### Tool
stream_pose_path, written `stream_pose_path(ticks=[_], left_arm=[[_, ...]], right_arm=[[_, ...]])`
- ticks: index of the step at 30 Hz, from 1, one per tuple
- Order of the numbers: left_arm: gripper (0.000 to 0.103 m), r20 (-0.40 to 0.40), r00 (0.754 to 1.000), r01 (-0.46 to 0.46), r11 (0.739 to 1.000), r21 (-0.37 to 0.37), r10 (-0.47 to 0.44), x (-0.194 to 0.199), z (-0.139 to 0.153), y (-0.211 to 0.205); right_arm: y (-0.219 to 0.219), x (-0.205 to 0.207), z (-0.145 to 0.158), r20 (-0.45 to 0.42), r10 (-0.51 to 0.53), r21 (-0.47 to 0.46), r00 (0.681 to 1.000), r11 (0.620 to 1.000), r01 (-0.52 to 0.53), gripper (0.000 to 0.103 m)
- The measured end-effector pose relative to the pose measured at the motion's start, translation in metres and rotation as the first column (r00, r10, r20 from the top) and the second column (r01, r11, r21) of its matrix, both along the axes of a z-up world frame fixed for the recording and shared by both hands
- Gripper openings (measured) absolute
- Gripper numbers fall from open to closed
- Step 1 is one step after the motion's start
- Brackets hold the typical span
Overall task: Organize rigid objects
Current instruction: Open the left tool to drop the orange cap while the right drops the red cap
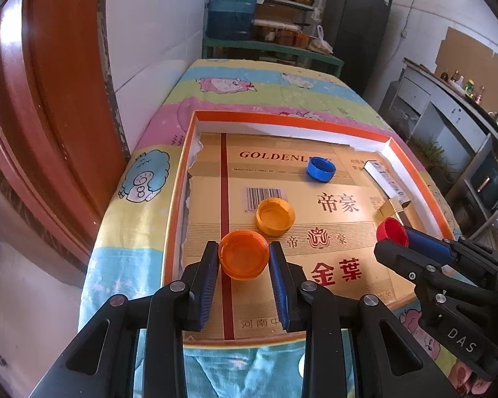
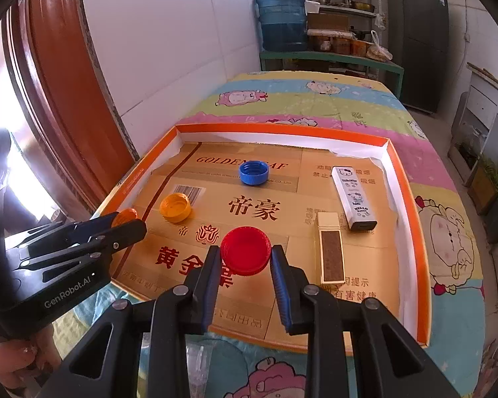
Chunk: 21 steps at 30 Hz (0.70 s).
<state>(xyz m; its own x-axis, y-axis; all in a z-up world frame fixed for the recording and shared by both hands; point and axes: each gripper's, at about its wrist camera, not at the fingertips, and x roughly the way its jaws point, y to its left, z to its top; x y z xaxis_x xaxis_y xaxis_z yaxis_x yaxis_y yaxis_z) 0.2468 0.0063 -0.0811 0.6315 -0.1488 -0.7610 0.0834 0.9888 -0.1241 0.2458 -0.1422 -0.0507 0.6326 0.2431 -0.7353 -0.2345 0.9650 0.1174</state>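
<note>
My left gripper [image 1: 244, 254] is shut on an orange bottle cap [image 1: 244, 254], held over the near left part of an orange-rimmed tray [image 1: 289, 120]. My right gripper [image 2: 245, 254] is shut on a red bottle cap [image 2: 245, 251] over the tray's near middle. That red cap [image 1: 391, 231] also shows at the right of the left wrist view, and the orange cap [image 2: 125, 216] at the left of the right wrist view. A yellow cap [image 1: 275, 215] and a blue cap [image 1: 321, 169] lie open side up on the tray's cardboard floor.
A white Hello Kitty box [image 2: 353, 197] and a gold lighter-like box [image 2: 330, 252] lie at the tray's right side. The tray sits on a cartoon-print cloth [image 2: 315, 96] over a table. A brown door [image 1: 49, 99] stands left; shelves and a water jug [image 2: 282, 20] stand behind.
</note>
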Motion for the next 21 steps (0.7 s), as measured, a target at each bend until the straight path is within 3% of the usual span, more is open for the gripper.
stream_pose_path(ticks=[10,21], left_arm=[[0.031,-0.035,0.999,-0.003,1.0,-0.003,0.003,0.01,-0.011,0.0],[0.031,-0.013,1.0,0.022,1.0,0.0,-0.022,0.01,-0.012,-0.004]], right_arm=[[0.003,0.012,-0.01,-0.03,0.002,-0.006,1.0,1.0,-0.003,0.031],[0.003,0.018,-0.019,-0.052,-0.002,-0.025,0.999,1.0,0.001,0.031]])
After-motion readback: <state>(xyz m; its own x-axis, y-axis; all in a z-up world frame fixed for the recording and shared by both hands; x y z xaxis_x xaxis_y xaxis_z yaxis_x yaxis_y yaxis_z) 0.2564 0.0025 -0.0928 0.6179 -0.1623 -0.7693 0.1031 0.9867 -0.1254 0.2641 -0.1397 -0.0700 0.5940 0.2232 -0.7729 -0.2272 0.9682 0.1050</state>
